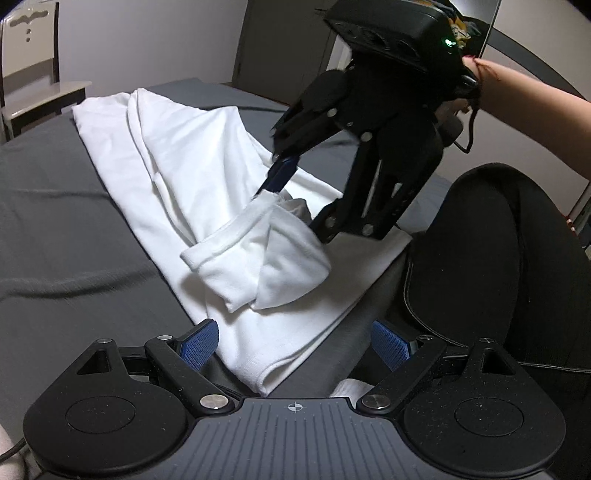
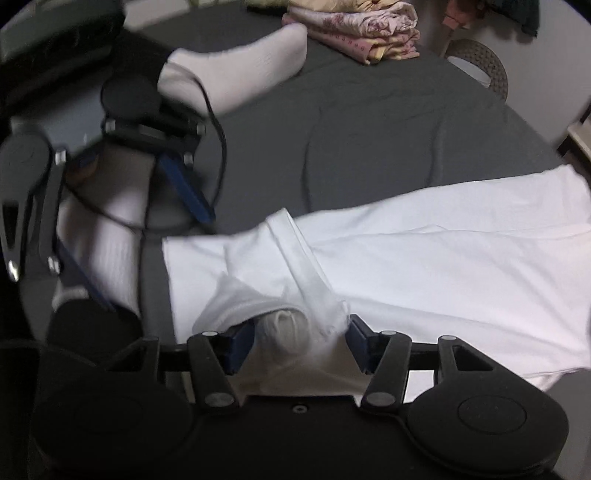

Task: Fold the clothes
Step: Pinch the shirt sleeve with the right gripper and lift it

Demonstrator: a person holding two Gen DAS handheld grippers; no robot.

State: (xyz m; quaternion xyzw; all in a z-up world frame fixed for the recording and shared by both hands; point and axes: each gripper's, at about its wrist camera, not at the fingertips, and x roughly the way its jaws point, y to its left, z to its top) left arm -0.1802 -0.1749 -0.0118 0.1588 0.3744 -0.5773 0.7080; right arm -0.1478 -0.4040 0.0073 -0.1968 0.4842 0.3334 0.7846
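- Between the spread fingers of the left gripper (image 1: 291, 341), left wrist view: near hem of a white T-shirt (image 1: 192, 173), lying flat on the grey bedsheet (image 1: 55, 221) and touching neither blue pad (image 1: 199, 345).
- Beyond those fingers: right gripper (image 1: 291, 192) angled down onto the shirt, one blue pad buried in a bunched sleeve (image 1: 255, 258) lifted off the shirt body, probably to carry it across the body for a fold.
- Further beyond: rest of the shirt stretched long and narrow toward the far bed edge, one long side apparently turned over onto the body.
- Right of the fingers: a person's black-clad knee (image 1: 498, 277), likely kneeling on the bed to reach.
- Between the fingers of the right gripper (image 2: 299, 343), right wrist view: a roll of white cloth, the sleeve (image 2: 284, 325), filling the gap with a pad close on each side; fingers not fully together, so a loose pinch on bunched fabric, judged from blurred edges.
- Ahead and right of those fingers: shirt body (image 2: 424, 258) spread smooth across the sheet.
- Left of the fingers: left gripper (image 2: 147, 206), wide apart and holding nothing, low near the hem, seemingly ready to pin or take it.
- Far ahead: folded stack of patterned clothes (image 2: 362, 33) near a person's white-socked foot (image 2: 236, 77), well apart from the shirt.
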